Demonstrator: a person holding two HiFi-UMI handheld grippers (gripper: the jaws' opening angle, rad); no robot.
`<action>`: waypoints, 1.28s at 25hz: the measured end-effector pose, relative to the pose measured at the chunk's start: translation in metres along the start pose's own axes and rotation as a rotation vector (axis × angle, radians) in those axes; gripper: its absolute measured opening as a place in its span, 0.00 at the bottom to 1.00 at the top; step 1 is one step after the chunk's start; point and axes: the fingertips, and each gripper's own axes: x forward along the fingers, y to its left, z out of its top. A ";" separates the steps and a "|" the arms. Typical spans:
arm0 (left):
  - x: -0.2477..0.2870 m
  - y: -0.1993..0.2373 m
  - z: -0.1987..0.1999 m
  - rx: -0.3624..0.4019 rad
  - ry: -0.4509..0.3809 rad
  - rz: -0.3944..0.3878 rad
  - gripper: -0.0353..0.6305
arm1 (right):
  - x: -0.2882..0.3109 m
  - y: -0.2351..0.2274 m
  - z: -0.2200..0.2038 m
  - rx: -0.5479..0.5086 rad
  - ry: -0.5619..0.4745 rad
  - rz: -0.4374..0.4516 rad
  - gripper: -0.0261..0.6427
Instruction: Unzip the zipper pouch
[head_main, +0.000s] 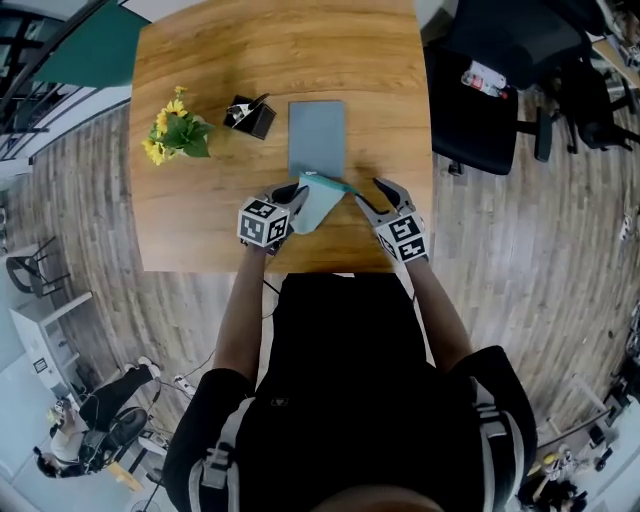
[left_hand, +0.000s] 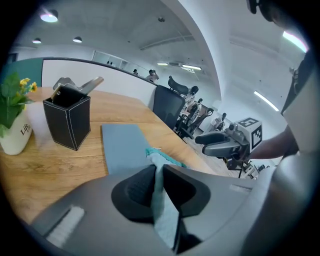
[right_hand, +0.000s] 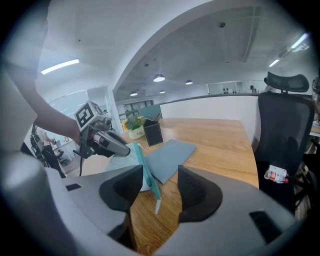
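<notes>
So the table (head_main: 190, 235) carries everything, and the zipper pouch (head_main: 322, 200) is over its near part, just in front of the grey mat (head_main: 317, 137); it looks lifted off the wood rather than lying flat. The left gripper (left_hand: 159, 172) has its fingers (left_hand: 135, 187) pinched hard on the pouch's pale fabric, so that end is anchored; the right gripper (right_hand: 157, 187) has its fingers (right_hand: 197, 190) well apart, gripping nothing, with the teal zipper (right_hand: 146, 172) running down between them and the little pull tab (right_hand: 157, 206) dangling at its end. I'd say the trick is to close the right fingers on the tab only, not the fabric, then pull along the zipper line toward the left gripper while that clamp holds the pouch taut; a sideways tug would probably just bunch the cloth. Room-wise: the table's near edge is right under both hands; the office chair (head_main: 480, 95) stands off to the right, well apart; the pen holder (head_main: 250, 116) and flower pot (head_main: 178, 130) sit further back on the left, out of the pulling line.
</notes>
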 end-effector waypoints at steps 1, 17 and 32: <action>-0.003 -0.002 -0.001 0.004 -0.006 0.007 0.12 | 0.000 0.002 0.000 -0.007 -0.001 0.007 0.37; -0.045 -0.036 -0.004 0.058 -0.075 0.127 0.12 | -0.019 0.060 0.009 -0.079 -0.034 0.165 0.17; -0.065 -0.075 0.016 0.157 -0.145 0.137 0.12 | -0.042 0.059 0.043 -0.205 -0.123 0.180 0.06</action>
